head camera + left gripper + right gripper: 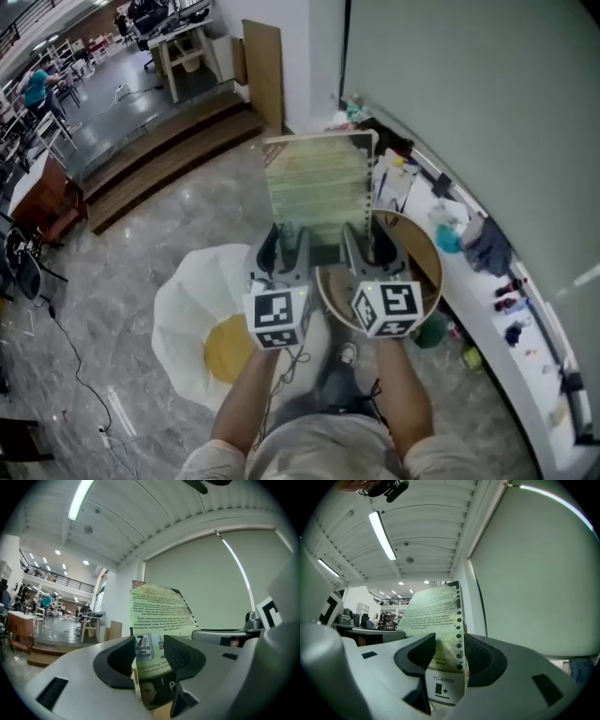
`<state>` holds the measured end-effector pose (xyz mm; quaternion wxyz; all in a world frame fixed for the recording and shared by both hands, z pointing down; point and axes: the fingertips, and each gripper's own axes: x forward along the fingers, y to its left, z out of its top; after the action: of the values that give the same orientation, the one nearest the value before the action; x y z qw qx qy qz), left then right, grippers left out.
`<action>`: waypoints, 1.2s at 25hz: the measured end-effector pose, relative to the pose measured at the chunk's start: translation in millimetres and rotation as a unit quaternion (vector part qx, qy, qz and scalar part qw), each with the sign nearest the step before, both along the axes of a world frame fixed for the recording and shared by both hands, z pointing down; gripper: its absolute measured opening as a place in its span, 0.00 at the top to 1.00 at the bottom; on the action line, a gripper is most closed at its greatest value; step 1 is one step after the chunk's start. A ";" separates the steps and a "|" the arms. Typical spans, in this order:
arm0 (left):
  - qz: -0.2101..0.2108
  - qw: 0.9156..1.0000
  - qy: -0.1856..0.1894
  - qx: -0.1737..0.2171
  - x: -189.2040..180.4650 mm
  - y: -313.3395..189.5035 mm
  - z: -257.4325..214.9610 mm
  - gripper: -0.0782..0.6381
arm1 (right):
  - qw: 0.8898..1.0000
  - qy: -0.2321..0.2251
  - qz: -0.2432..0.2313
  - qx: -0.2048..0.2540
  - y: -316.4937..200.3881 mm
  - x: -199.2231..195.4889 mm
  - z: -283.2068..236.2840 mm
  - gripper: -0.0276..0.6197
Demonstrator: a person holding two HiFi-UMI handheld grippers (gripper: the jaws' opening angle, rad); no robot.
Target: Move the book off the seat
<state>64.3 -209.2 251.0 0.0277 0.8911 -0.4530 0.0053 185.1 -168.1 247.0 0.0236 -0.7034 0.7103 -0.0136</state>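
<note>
We hold the pale green paperback book point(315, 187) with both tools: our left gripper point(286, 240) is clenched on its lower left edge and our right gripper point(361, 240) on its lower right edge. The book stands raised over the far-left rim of the round wooden seat point(424, 246).

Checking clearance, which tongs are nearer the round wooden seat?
Right. The right tongs hang over the round wooden seat, at its left side; the left tongs sit outside its left rim.
</note>
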 end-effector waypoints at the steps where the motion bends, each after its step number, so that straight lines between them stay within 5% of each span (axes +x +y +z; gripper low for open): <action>1: 0.013 1.000 -0.002 -0.001 19.8 -1.3 2.4 0.62 | 1.000 -0.001 0.012 -0.001 1.6 18.8 2.7 0.65; 17: 0.137 0.989 -0.026 -0.043 272.5 -20.9 56.4 0.62 | 0.990 -0.020 0.132 -0.041 9.2 257.3 56.1 0.65; 24: 0.159 0.983 -0.050 -0.075 314.7 -22.6 103.3 0.62 | 0.984 -0.042 0.154 -0.080 13.0 295.3 104.8 0.65; 30: 0.174 0.975 -0.076 -0.114 314.4 -27.3 163.4 0.62 | 0.976 -0.067 0.164 -0.126 9.4 293.6 166.5 0.65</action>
<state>378.7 -236.5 414.3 0.0930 0.9442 -0.2883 0.1291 478.6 -158.7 413.5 -0.0158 -0.8053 0.5744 -0.1457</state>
